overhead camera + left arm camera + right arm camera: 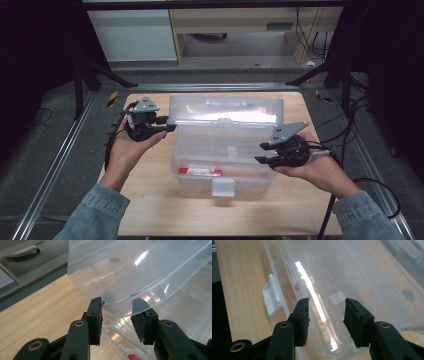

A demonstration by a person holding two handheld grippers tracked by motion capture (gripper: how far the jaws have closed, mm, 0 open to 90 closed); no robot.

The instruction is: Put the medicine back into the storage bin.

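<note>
Clear plastic storage box (pixel 225 150) sits at the middle of the high view on a wooden table (pixel 150 210), its lid (pixel 226 109) thrown back and standing up along the far edge. A white latch (pixel 223 187) hangs from the near wall, and a red and white item (pixel 200 171) lies on the box floor toward the lower left of the interior.

At the left of that frame the left gripper (pixel 167 125) points rightward, level with the lid's left corner. The person's left hand (pixel 131 147) cups it from below, palm up, the wrist bent back and a denim sleeve (pixel 92 212) entering from the bottom left. In the left gripper view the lid's rounded corner (pixel 120 285) lies between the two black jaws; the left pad (pixel 96 315) meets the plastic edge, while whether the right pad presses on it I cannot tell through the clear wall.

At the right of the high view the right gripper (pixel 262 153) lies nearly level, aimed leftward at the box's right wall. The right hand (pixel 320 170) holds it from underneath, the forearm rising from the lower right. In the right gripper view the jaws stand apart with nothing between the pads (pixel 303 315); they hang over the box rim (pixel 287 307), with the latch (pixel 270 298) in the left half of that frame.
</note>
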